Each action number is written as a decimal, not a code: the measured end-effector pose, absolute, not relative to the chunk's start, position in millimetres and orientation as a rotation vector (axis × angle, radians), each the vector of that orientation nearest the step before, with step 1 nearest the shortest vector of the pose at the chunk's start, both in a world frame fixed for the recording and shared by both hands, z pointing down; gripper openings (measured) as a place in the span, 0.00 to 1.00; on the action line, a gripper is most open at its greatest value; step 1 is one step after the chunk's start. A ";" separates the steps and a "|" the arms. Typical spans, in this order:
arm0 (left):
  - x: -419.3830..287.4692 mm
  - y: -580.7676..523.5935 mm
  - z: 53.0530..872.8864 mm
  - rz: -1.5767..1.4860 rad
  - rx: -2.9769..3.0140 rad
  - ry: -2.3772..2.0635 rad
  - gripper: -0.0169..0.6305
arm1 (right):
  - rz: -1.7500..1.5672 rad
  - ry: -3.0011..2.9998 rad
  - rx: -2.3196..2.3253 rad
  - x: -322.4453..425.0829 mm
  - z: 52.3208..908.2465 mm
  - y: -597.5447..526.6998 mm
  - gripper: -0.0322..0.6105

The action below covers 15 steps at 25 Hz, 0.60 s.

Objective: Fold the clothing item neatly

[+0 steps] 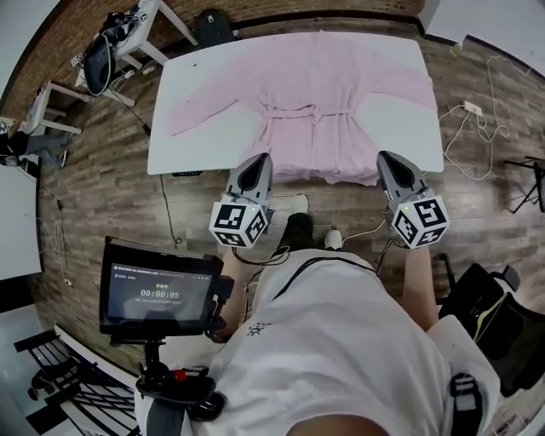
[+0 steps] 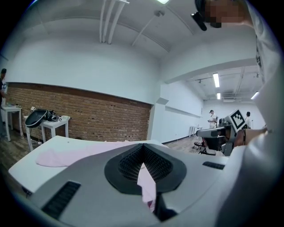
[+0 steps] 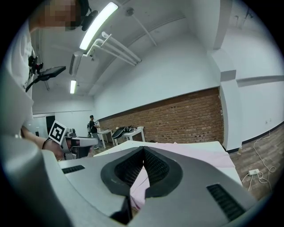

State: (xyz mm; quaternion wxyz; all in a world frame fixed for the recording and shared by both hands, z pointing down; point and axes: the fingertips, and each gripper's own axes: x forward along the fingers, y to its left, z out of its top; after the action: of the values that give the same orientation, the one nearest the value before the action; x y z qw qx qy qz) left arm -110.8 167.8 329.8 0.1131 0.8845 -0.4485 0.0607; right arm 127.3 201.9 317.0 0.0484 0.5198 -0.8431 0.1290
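Left gripper [image 1: 261, 162] closed, empty | right gripper [image 1: 385, 158] closed, empty | pink robe [image 1: 315, 85] hem just ahead

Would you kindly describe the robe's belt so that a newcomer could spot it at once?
Find the white table by the brick wall; a pink robe lies spread across it, sleeves out. The belt is the narrow pink band tied across the robe's waist, the only strip running crosswise.

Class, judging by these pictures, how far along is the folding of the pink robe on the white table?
Done: nothing folded; the pink robe lies spread flat on the white table, sleeves out, belt tied. In hand: the left gripper and right gripper are by its near hem, jaws shut, no cloth visibly clamped. Left: every fold.
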 end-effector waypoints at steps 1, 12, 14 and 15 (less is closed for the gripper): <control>-112.5 157.8 331.5 0.183 2.599 -1.308 0.03 | 0.395 -2.562 1.592 125.3 317.1 193.7 0.05; -116.3 68.0 324.1 0.181 2.691 -1.183 0.03 | 0.381 -2.510 1.724 112.8 311.9 123.3 0.05; -121.8 42.9 325.8 0.178 2.688 -1.148 0.03 | 0.384 -2.491 1.738 103.8 312.4 101.1 0.05; -122.4 34.8 327.0 0.179 2.691 -1.128 0.03 | 0.384 -2.484 1.750 101.5 312.1 93.6 0.05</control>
State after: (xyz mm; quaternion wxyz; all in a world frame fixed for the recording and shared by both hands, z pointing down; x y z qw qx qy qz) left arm -122.4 34.8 327.0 0.1089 0.9151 -0.3834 0.0607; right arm 101.5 93.6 312.1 0.0395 0.5710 -0.8104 0.1253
